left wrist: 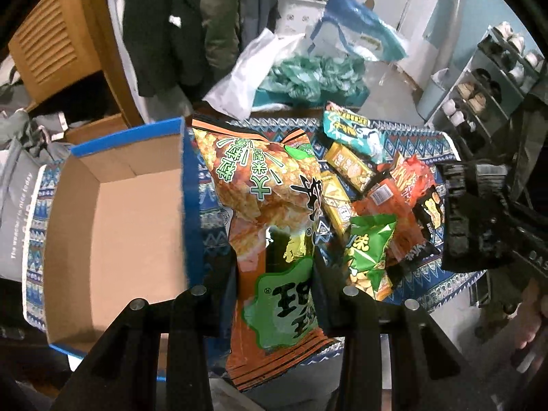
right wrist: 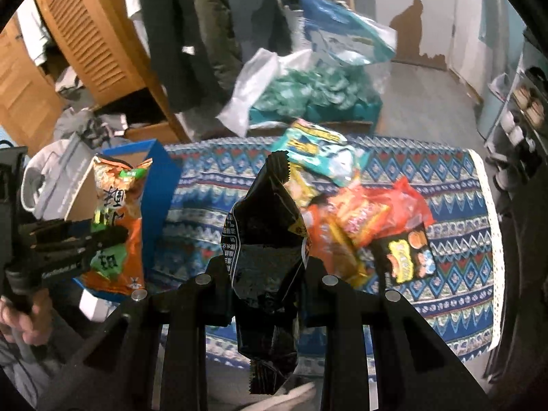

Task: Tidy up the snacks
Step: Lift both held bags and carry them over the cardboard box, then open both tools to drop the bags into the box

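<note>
My left gripper [left wrist: 274, 267] is shut on a large orange snack bag [left wrist: 267, 185] with green labels, held up just right of the open blue cardboard box [left wrist: 113, 212]. The same bag shows in the right wrist view [right wrist: 116, 222], in front of the box [right wrist: 161, 178]. My right gripper [right wrist: 267, 267] is shut on a black snack packet [right wrist: 267, 233], held above the patterned tablecloth [right wrist: 445, 185]. A pile of snack packets [right wrist: 359, 219] lies on the cloth to its right: red, yellow, teal and black ones. In the left wrist view the pile [left wrist: 370, 185] includes a small green bag [left wrist: 370, 250].
A teal box with white and blue plastic bags [right wrist: 308, 89] stands behind the table. A wooden louvred cabinet [right wrist: 85, 41] and hanging clothes are at back left. A shoe rack [left wrist: 489, 85] stands at right. A grey tote bag [left wrist: 17, 205] sits left of the box.
</note>
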Demonstrator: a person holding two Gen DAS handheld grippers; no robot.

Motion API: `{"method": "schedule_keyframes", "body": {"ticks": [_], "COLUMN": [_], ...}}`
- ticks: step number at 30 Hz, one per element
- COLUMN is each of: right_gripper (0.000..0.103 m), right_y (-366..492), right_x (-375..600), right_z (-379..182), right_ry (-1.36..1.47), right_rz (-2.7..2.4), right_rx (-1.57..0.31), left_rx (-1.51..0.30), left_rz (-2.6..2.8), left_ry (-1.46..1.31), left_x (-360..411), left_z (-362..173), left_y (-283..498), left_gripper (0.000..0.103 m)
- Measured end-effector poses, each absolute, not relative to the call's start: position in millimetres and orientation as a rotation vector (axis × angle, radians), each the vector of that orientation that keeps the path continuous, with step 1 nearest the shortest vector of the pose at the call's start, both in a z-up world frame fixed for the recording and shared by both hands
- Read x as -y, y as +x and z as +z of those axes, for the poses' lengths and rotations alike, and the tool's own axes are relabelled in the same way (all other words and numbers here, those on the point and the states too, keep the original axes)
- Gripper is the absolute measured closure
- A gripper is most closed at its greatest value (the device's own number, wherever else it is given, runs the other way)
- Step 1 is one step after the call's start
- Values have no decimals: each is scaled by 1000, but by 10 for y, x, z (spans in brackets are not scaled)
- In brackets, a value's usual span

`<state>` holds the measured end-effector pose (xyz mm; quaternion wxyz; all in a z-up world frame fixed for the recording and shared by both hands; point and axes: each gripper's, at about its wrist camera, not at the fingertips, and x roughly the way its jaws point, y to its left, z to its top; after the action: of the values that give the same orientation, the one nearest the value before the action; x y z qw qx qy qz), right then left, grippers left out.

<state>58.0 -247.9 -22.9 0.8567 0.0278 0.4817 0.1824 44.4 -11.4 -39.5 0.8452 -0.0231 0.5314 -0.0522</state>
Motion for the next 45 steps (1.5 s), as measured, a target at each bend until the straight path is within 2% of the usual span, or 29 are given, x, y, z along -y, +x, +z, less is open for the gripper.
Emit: {"method": "schedule_keyframes", "body": {"ticks": [8, 17, 32, 45], "right_gripper": [77, 77, 77, 77], "right_y": [596, 662, 693, 719], "right_x": [1949, 1236, 87, -407], "right_z": [-83, -8, -146, -412], "right_ry": [30, -1, -65, -101], "right_rz": [467, 568, 716, 749], "right_rx": [-1005, -1013, -1078, -1152], "left_rx": [-1049, -1026, -1059, -1099], "left_rz": [-79, -18, 132, 193], "left_ry": [-78, -137, -211, -227], "left_x": [-235, -715, -1468, -1685], "left_z": [-175, -163, -446, -639], "left_y": [290, 167, 102, 57], "left_gripper": [65, 65, 65, 65]}}
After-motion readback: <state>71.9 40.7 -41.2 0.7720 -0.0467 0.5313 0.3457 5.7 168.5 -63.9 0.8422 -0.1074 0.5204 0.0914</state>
